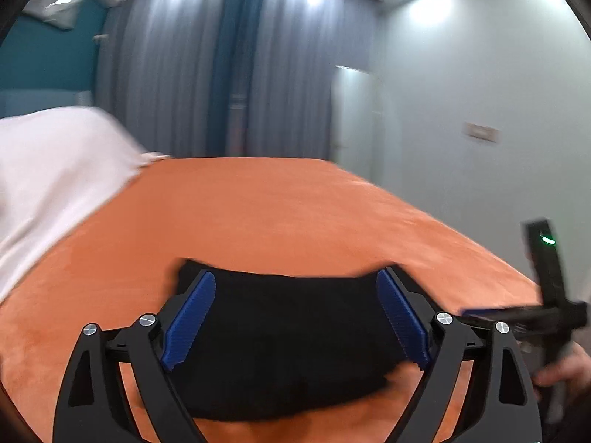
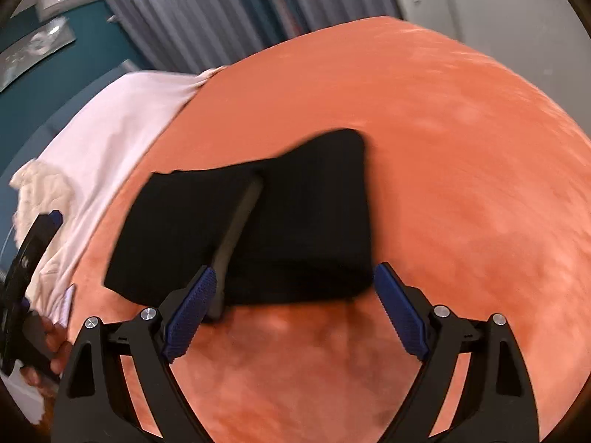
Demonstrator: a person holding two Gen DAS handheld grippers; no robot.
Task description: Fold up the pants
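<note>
The black pants [image 1: 291, 336] lie folded in a compact bundle on the orange bed cover [image 1: 280, 206]. My left gripper [image 1: 295, 291] is open just above the bundle, blue pads wide on either side of it. In the right wrist view the pants [image 2: 295, 229] show a grey waistband strip [image 2: 236, 229] along the fold. My right gripper [image 2: 293, 286] is open, hovering over the bundle's near edge, holding nothing. The right gripper also shows at the right edge of the left wrist view [image 1: 491, 312], and the left gripper at the left edge of the right wrist view [image 2: 37, 236].
A white sheet [image 1: 55, 181] covers the left side of the bed, with a cream fluffy cloth [image 2: 40, 192] on it. Grey curtains [image 1: 221, 74] hang behind the bed. A pale wall [image 1: 480, 92] is at right. The bed's right edge [image 1: 480, 247] drops off near my right gripper.
</note>
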